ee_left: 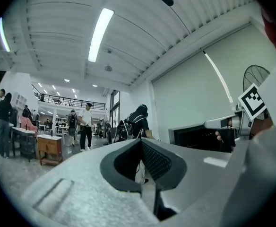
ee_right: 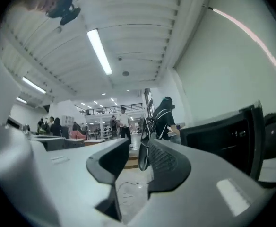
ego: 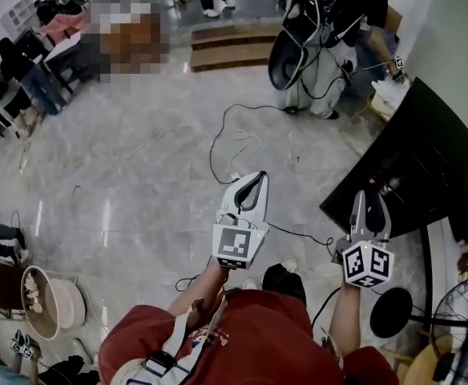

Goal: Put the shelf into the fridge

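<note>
No shelf shows in any view. A black fridge point(ego: 414, 155) stands at the right, and also shows as a dark box in the left gripper view point(ee_left: 199, 137) and the right gripper view point(ee_right: 223, 134). I hold both grippers raised and level above the floor, short of the fridge. My left gripper point(ego: 260, 175) point(ee_left: 141, 142) is shut, its tips touching with nothing between them. My right gripper point(ego: 370, 199) point(ee_right: 135, 148) is open by a narrow gap and empty, close to the fridge's near corner.
Black cables point(ego: 234, 131) trail over the grey floor. A person with a black backpack point(ego: 322, 30) stands by the fridge's far side. A fan point(ego: 466, 319) is at the lower right, a round basin point(ego: 46, 303) at the lower left, wooden steps point(ego: 234, 46) at the back.
</note>
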A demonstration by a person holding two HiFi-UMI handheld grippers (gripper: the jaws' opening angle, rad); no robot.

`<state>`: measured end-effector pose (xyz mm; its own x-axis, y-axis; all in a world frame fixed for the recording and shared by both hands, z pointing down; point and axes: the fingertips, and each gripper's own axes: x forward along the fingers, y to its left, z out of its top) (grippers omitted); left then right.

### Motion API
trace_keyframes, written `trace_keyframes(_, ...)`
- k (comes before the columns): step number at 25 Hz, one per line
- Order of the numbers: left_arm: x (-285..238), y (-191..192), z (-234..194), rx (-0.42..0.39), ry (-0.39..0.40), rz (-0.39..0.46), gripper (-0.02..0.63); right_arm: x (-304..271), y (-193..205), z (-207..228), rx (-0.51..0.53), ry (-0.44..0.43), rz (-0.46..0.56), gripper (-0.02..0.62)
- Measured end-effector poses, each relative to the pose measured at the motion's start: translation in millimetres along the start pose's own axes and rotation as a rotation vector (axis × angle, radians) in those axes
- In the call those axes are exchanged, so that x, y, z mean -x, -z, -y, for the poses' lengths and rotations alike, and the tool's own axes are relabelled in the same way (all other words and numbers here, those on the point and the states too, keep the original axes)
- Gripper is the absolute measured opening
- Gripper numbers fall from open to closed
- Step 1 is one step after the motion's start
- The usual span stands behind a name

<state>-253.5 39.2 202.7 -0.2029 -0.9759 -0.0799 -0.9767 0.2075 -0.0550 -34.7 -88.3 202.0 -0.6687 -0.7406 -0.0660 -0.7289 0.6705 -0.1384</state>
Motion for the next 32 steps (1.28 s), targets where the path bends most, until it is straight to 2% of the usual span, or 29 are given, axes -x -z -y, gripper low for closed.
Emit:
trace_keyframes(2,1.1,-1.7,0.2,-0.026,0.004,0.014,0.005,1.2,-3.7,-4.9,0.066,0.02,0.0,0.1)
trace_keyframes(5,3.8,-6.3,3.4,-0.039,0.021,0.032,0.005,3.3,-5.2,-10.6,0.073,0.026,0.005,0.085)
trace_keyframes(11,4.5,-12.5,7.5,-0.024,0.039,0.05,0.005,6.1,-5.4,-15.0,0.127,0.04,0.01,0.055)
trace_keyframes(14,4.5,-15.5,10.3,-0.004,0.042,0.064,0.005,8.2,-5.3,-17.3,0.181,0.039,0.015,0.001)
trace_keyframes(25,6.5,-14.3,15.5,-0.006,0.052,0.056,0.005,7.8,1.2,-22.9,0.191,0.007,-0.001,-0.002)
trace_keyframes(32,8.6,-7.6,12.7,-0.035,0.041,0.048,0.005,7.0,2.4,-26.3,0.187,-0.004,-0.006,-0.002)
